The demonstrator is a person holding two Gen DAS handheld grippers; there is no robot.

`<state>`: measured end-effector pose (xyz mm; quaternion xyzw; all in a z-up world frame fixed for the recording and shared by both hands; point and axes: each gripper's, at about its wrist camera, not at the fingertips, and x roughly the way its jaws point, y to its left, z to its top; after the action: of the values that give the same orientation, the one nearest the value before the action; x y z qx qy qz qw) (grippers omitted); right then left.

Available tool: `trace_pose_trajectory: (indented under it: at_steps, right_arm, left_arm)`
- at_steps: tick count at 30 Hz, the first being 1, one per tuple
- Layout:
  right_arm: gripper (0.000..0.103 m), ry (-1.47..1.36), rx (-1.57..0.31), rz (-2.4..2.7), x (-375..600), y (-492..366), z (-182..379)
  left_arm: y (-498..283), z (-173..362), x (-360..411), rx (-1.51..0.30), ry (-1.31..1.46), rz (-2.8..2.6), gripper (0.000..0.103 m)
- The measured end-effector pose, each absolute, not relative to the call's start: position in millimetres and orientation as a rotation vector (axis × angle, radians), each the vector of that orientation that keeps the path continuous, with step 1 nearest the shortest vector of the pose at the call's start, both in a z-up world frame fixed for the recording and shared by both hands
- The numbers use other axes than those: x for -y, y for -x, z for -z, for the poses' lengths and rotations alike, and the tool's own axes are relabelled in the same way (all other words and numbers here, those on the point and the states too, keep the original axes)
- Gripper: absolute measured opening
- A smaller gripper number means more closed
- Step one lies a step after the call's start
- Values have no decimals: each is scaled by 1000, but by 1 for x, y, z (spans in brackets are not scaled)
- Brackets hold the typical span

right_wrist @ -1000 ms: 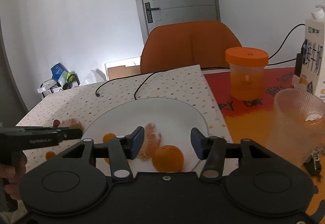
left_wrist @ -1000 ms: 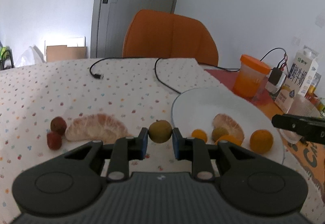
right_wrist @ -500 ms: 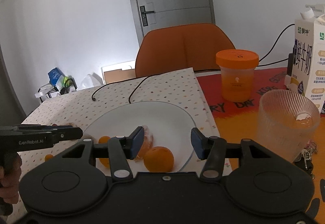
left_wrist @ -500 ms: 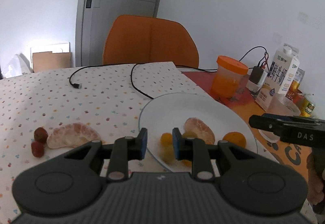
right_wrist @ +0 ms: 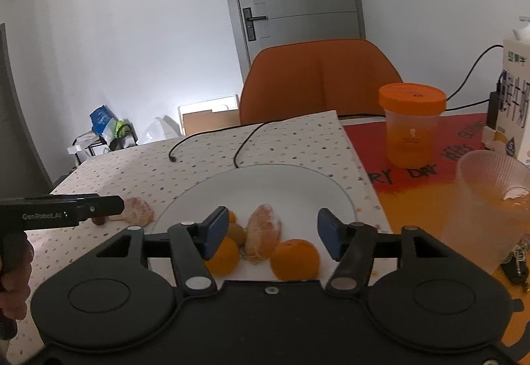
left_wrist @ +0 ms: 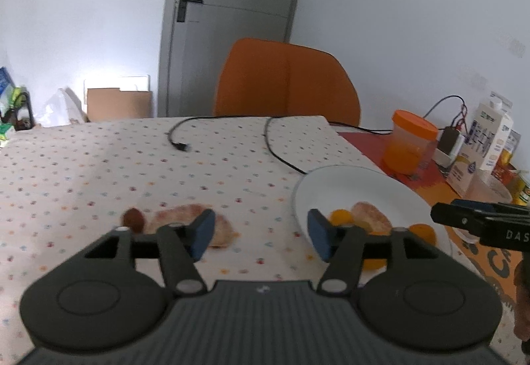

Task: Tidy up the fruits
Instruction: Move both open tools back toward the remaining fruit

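A white plate (left_wrist: 351, 186) (right_wrist: 285, 186) holds a peeled citrus piece (right_wrist: 263, 231), two oranges (right_wrist: 294, 259), a small yellow-orange fruit (left_wrist: 341, 216) and a brownish round fruit (right_wrist: 237, 232). A larger peeled segment (left_wrist: 185, 216) (right_wrist: 139, 216) and a dark red lychee (left_wrist: 133, 218) lie on the dotted tablecloth left of the plate. My left gripper (left_wrist: 258, 237) is open and empty, above the cloth between the segment and the plate. My right gripper (right_wrist: 273, 234) is open and empty over the plate's near side.
An orange-lidded jar (right_wrist: 410, 123), a ribbed glass (right_wrist: 490, 199) and a milk carton (left_wrist: 480, 149) stand to the right of the plate. Black cables (left_wrist: 278, 146) cross the cloth behind it. An orange chair (left_wrist: 285, 80) is at the far edge.
My left gripper let the brownish fruit go onto the plate, opened wide, and moved back left. My right gripper stayed open above the plate.
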<state>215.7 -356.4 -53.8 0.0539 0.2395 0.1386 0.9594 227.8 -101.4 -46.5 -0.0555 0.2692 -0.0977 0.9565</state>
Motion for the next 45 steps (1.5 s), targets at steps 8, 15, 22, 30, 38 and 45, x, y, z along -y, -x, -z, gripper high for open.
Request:
trace_pose_trajectory:
  at_steps: [8,15,22,30,38,45]
  right_arm:
    - [86,-86,-471,-329,332,-211,49]
    - [103,-66,-446,-387,309,-205,44]
    - [103,-59,-460,-417,289,-206,44]
    - [103,-40,-474,-463,266,-204,44]
    - [101,-14,-479,-502,244,-197,46]
    - [84,30,-524,-541,220,-195,53]
  left_arm:
    - [-219,43,73,-530,107,79,91]
    - [-208,45,51,-536,118,52,92]
    - [-197,50,31,-542,131,42,93]
    - [-186,54,9,-552,161,47,93]
    - [-176,54,-4,-552,170,39,93]
    - [-169,62,-16,-560,199,40,91]
